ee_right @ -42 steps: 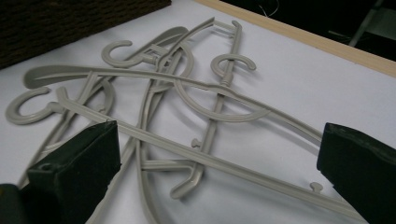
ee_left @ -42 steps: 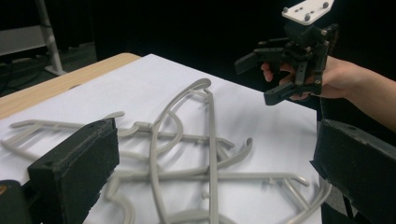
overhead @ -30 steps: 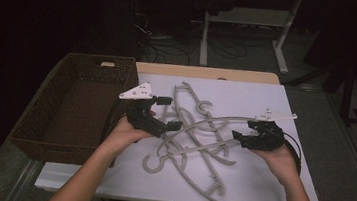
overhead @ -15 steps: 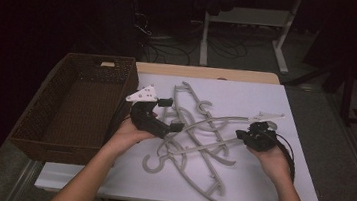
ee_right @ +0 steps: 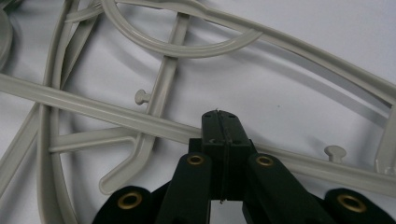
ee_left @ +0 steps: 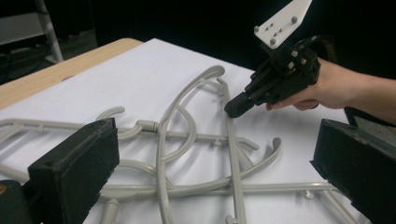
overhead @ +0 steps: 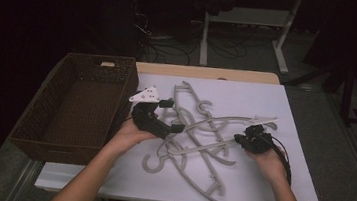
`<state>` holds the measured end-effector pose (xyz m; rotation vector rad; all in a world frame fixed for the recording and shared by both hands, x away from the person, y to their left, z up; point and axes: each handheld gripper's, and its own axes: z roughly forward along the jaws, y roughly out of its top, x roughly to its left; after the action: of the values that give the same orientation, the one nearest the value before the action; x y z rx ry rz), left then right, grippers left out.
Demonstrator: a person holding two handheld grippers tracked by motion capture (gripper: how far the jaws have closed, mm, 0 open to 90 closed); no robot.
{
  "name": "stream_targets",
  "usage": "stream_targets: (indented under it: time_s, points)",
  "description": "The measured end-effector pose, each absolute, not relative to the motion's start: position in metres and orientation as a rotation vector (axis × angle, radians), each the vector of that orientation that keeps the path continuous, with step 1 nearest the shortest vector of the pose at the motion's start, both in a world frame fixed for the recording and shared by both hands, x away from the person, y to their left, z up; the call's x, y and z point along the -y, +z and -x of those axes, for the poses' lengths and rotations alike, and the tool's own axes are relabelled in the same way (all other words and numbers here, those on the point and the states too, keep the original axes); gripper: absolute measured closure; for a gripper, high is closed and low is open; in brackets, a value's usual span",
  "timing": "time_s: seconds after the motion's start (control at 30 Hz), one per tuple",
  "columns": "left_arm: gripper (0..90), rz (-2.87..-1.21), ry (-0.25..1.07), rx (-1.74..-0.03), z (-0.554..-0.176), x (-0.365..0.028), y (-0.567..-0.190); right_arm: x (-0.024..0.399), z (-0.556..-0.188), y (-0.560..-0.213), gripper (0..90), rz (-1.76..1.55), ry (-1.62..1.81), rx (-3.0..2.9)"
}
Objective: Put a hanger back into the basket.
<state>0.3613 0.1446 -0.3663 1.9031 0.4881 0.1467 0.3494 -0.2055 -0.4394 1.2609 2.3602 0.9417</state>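
Hangers [overhead: 198, 133] lie crossed in a heap on the table [overhead: 288, 182], between the two grippers. The left gripper [overhead: 172, 115], jaws spread wide, sits at the heap's left edge, with hanger bars [ee_left: 196, 140] lying ahead of and between its jaws. The basket [overhead: 37, 131] stands on the table behind that gripper, away from the heap. The right gripper [overhead: 241, 139], jaws pressed together, sits at the heap's right edge, its tips over one hanger bar [ee_right: 116, 114] that runs crosswise just ahead of them.
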Motion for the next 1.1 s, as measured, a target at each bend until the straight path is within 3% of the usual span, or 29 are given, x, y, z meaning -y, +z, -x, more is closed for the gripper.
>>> stream_targets:
  time_s: [0.33,0.53,0.77,1.1]
  points:
    - [0.0,-1.946,0.158,-0.511,-0.365,-0.141,-0.373,0.205,-0.351,-0.451,88.7,-1.264,0.84,-2.402]
    - [0.0,-1.945,0.163,-0.517,-0.367,-0.143,-0.373,0.209,-0.351,-0.434,88.7,-1.241,0.879,-2.348]
    - [0.0,-1.943,0.167,-0.521,-0.367,-0.144,-0.372,0.244,-0.365,-0.414,88.7,-1.323,0.884,-2.203]
    - [0.0,-1.956,0.168,-0.539,-0.372,-0.143,-0.378,0.263,-0.383,-0.409,88.6,-1.403,0.928,-2.128]
